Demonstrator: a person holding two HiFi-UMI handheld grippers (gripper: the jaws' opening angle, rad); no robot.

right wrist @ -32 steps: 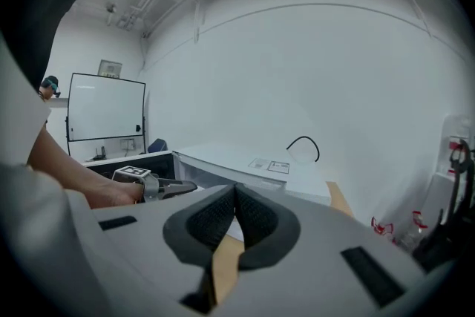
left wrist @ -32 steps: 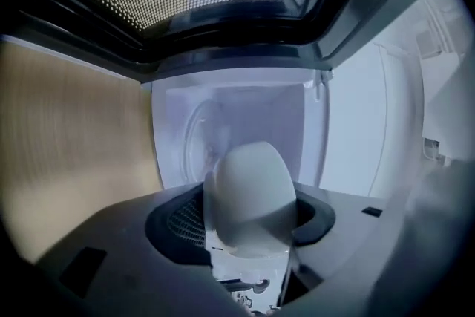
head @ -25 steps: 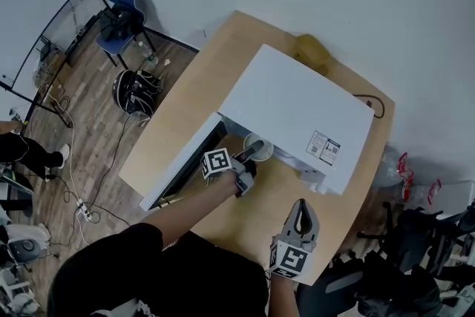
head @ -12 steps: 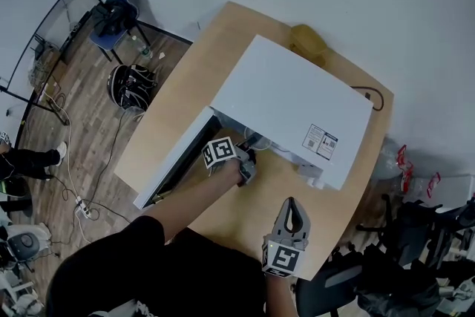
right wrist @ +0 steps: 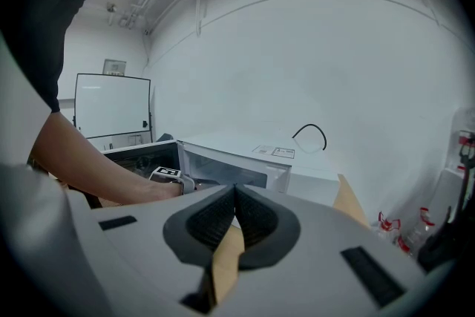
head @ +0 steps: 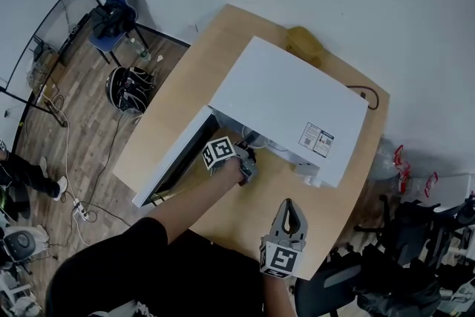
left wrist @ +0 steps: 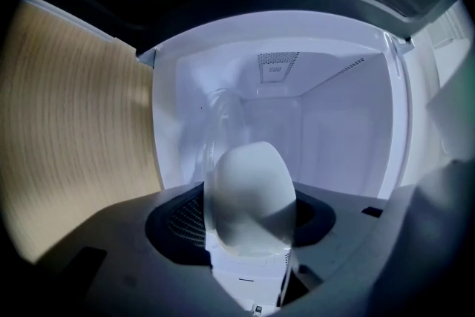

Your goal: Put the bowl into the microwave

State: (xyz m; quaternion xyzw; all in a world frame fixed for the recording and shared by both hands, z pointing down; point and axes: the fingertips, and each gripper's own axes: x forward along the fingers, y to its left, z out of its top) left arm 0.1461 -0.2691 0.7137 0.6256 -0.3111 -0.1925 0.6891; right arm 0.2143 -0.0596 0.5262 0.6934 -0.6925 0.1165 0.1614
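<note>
The bowl point(left wrist: 249, 193) has slipped from the doorway into the microwave point(head: 289, 96), the left gripper point(head: 249, 158) clamped on it; the right gripper point(head: 289, 206) hangs closed, empty.

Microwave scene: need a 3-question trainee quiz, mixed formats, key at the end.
1. Multiple choice: what is between the jaws of the left gripper?
A) a spoon
B) a bowl
C) nothing

2. True or false: the door of the microwave is shut.

3. Fill in: the jaws of the right gripper stand ____ (apart / together), with nothing held.

Key: 1 B; 2 false, the door hangs open at the microwave's left in the head view; 3 together.
</note>
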